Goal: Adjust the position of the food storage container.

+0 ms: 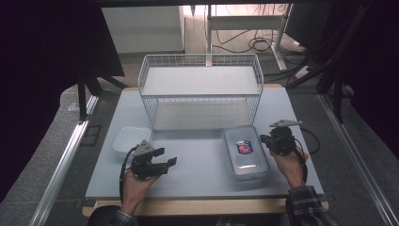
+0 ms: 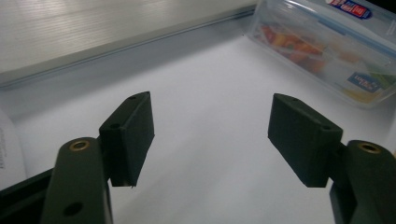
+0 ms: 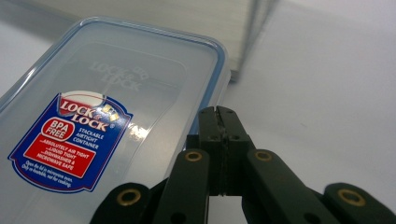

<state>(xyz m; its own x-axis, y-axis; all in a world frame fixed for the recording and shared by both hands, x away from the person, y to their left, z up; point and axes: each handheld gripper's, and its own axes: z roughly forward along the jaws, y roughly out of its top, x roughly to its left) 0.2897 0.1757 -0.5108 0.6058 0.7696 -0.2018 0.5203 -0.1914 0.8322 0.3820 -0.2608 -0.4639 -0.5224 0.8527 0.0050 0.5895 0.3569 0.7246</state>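
A clear rectangular food container [image 1: 244, 153] with a blue-edged lid and a red and blue label lies on the grey table [image 1: 197, 165], right of centre. My right gripper [image 1: 263, 138] sits at the container's right edge with its jaws shut and nothing between them; in the right gripper view the closed tips [image 3: 218, 112] rest beside the lid [image 3: 107, 93]. My left gripper [image 1: 165, 157] hovers over bare table left of centre, jaws open and empty. The left gripper view shows that gripper [image 2: 210, 126] wide apart, with the container [image 2: 327, 51] at upper right.
A white wire basket [image 1: 141, 94] stands at the back of the table, just behind the container. A small white tub [image 1: 129, 139] sits at the left, close to my left hand. Cables lie on the floor beyond the table.
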